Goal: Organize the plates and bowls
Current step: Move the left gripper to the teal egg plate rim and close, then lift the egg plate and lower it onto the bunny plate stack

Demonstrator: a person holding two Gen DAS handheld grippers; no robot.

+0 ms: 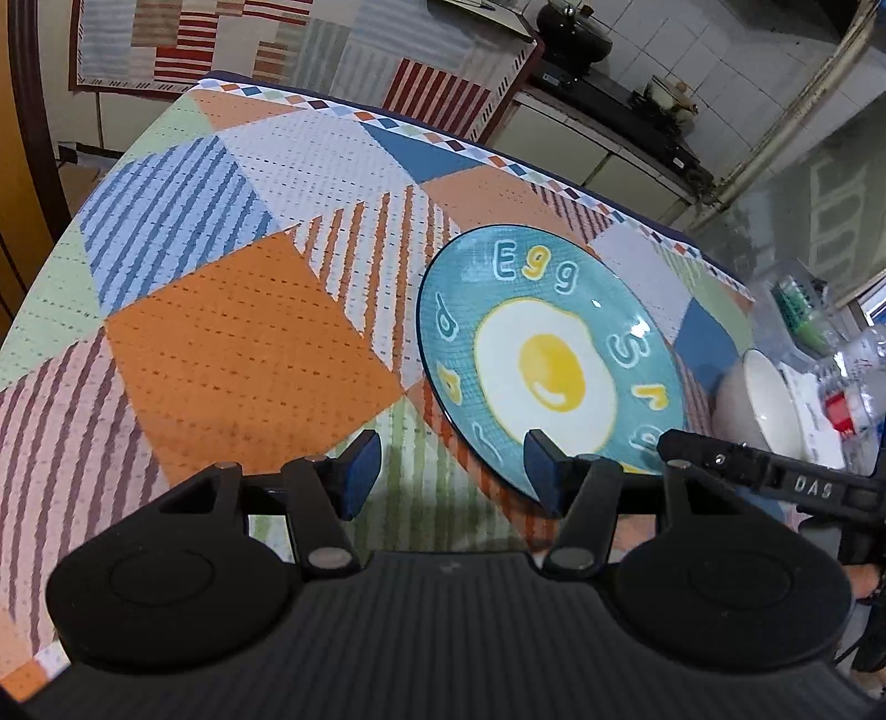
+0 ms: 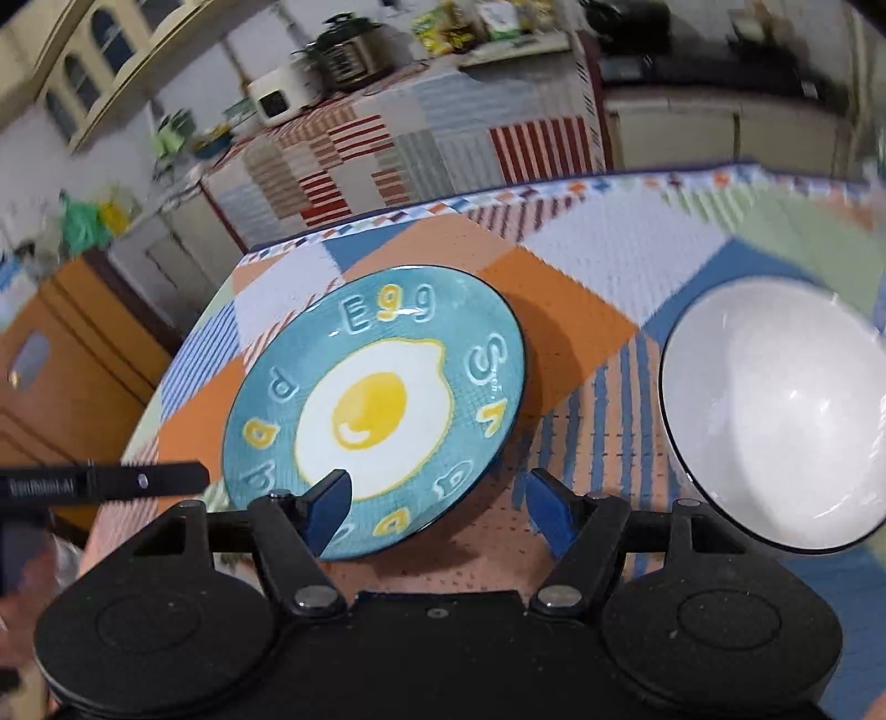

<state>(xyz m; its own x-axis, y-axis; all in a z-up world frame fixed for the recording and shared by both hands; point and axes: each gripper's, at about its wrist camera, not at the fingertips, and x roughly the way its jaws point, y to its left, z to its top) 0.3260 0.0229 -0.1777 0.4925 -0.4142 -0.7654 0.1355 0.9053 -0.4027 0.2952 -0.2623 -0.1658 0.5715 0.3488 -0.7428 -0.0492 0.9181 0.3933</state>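
We see the teal egg plate (image 2: 382,410) lying flat near the table's (image 1: 232,343) near edge, a white bowl (image 2: 775,415) beside it. Our left gripper (image 1: 451,476) and right gripper (image 2: 437,512) both gape over its near rim, grasping nothing.

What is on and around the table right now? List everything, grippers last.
plate: one, teal with a fried-egg picture and letters, flat on the tablecloth, left of the bowl.
bowl: one, white with a dark rim, upright and empty, apart from the plate.
tablecloth: one, patchwork of orange, blue, green and white, covering the table.
cooker: one, silver and dark, on a covered counter behind.
left gripper: black with blue pads, open, over the plate's near edge.
right gripper: black with blue pads, open, over the plate's near edge.
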